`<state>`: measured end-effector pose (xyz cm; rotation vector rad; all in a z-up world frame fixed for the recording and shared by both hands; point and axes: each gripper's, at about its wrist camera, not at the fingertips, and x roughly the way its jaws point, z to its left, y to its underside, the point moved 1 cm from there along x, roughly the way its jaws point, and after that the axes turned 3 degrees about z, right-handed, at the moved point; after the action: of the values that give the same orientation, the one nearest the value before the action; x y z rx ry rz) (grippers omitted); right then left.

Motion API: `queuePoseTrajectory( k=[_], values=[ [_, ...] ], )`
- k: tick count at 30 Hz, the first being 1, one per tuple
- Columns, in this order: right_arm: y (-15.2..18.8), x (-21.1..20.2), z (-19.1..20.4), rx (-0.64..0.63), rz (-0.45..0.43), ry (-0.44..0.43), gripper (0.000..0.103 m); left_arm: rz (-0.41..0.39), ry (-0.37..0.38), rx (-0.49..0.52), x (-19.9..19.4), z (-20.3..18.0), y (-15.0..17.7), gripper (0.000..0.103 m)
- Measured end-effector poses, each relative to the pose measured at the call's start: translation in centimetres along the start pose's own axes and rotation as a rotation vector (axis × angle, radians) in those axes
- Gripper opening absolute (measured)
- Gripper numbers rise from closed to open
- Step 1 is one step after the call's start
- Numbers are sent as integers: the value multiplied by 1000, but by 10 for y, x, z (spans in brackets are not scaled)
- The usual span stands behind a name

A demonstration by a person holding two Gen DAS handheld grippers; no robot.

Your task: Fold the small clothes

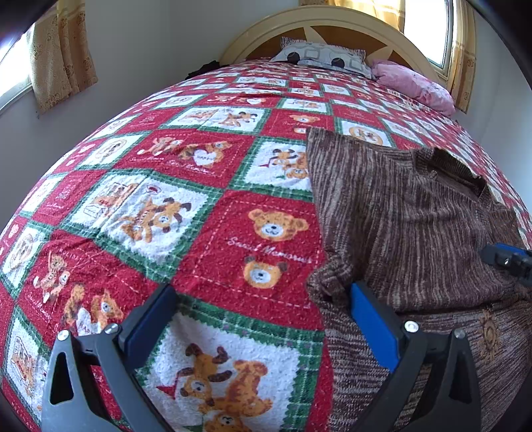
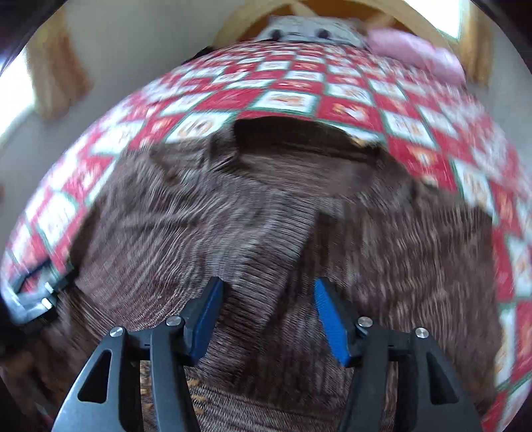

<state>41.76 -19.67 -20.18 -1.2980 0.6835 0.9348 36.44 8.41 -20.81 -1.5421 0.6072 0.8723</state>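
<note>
A brown striped knit sweater (image 1: 415, 216) lies flat on the right part of the bed, its neck opening toward the headboard. My left gripper (image 1: 262, 292) stands wide open at the sweater's left edge: its right finger (image 1: 369, 315) is at the bunched hem, its left finger over the bare bedspread. In the blurred right wrist view the sweater (image 2: 166, 206) fills the middle, with a folded-in sleeve band running down between the fingers of my right gripper (image 2: 267, 282). That gripper is open and its pads stand clear of the cloth. Its tip also shows at the picture's edge (image 1: 508, 262).
The bed wears a red, green and white teddy-bear bedspread (image 1: 199, 206). A grey patterned pillow (image 1: 322, 54) and a pink pillow (image 1: 412, 84) lie by the rounded headboard (image 1: 332, 20). Curtained windows flank the bed. The left gripper's body (image 2: 40, 295) shows at the left.
</note>
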Motion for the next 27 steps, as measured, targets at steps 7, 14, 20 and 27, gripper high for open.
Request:
queuePoseTrajectory(
  k=[7, 14, 20, 27],
  values=[
    [27, -22, -35, 30, -11, 58, 58, 4, 29, -18, -4, 4, 1, 103],
    [56, -49, -57, 44, -34, 88, 58, -3, 30, -18, -24, 1, 6, 103],
    [80, -77, -58, 8, -74, 116, 58, -77, 62, 24, -72, -8, 33, 103],
    [121, -108, -47, -23, -113, 101, 58, -120, 84, 60, -107, -16, 61, 103]
  ],
)
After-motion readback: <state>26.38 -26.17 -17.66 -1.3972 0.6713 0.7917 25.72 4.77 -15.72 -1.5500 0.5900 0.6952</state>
